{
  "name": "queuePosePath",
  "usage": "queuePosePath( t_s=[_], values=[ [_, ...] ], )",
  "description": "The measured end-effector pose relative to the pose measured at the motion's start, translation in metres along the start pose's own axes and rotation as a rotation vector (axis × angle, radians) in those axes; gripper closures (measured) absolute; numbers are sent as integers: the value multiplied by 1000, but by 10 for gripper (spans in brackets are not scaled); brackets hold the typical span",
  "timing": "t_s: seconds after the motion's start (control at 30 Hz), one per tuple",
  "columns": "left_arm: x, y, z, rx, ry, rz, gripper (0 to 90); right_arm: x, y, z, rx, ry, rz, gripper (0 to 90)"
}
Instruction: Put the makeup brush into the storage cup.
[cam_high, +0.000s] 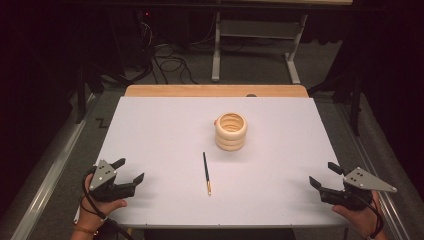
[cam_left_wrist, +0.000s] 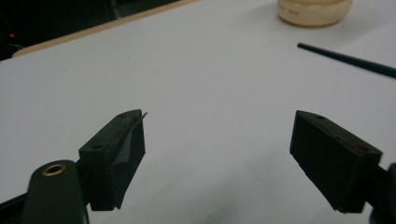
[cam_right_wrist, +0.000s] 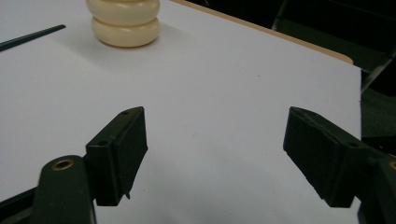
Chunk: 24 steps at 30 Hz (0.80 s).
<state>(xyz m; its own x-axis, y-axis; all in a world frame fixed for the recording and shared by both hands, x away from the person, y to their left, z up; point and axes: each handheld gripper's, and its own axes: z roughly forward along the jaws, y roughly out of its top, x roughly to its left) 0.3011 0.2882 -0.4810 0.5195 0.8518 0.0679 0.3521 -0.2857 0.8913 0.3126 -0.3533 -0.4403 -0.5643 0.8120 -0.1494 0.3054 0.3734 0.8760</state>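
Both claws wait wide open and empty at the near edge, left gripper (cam_high: 131, 169) and right gripper (cam_high: 320, 175) well apart. Between them, farther in, lies the thin black pen (cam_high: 206, 172), pointing away. My call: pinch mid-shaft, lift level, then drop it tip-first into the ribbed cream holder (cam_high: 231, 131) beyond.

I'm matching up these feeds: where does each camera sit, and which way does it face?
High view: above the table's near edge, looking forward and down; both hands, open left hand-held gripper and right hand-held gripper.
Left gripper view: between its jaws, toward the brush.
Right gripper view: between its jaws, toward the ringed holder.
All share holder and brush.
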Motion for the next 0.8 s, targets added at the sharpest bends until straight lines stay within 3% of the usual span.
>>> queuePosePath(
  t_s=[0.1, 0.23, 0.57, 0.67, 0.8],
  values=[
    [-5, -1, 4, 37, -10, 32, 201, 2, 0, 1, 7, 20, -9, 253],
    [-5, -1, 3, 42, -43, 17, 249, 5, 2, 2, 15, 48, -19, 265],
    [-18, 6, 9, 67, -108, 43, 283, 6, 1, 5, 30, 42, -19, 265],
    [-23, 10, 13, 113, -117, 41, 296, 5, 1, 5, 28, 37, -8, 265],
    [-25, 16, 17, 122, -142, 27, 313, 5, 0, 6, 30, 38, -11, 264]
  ],
)
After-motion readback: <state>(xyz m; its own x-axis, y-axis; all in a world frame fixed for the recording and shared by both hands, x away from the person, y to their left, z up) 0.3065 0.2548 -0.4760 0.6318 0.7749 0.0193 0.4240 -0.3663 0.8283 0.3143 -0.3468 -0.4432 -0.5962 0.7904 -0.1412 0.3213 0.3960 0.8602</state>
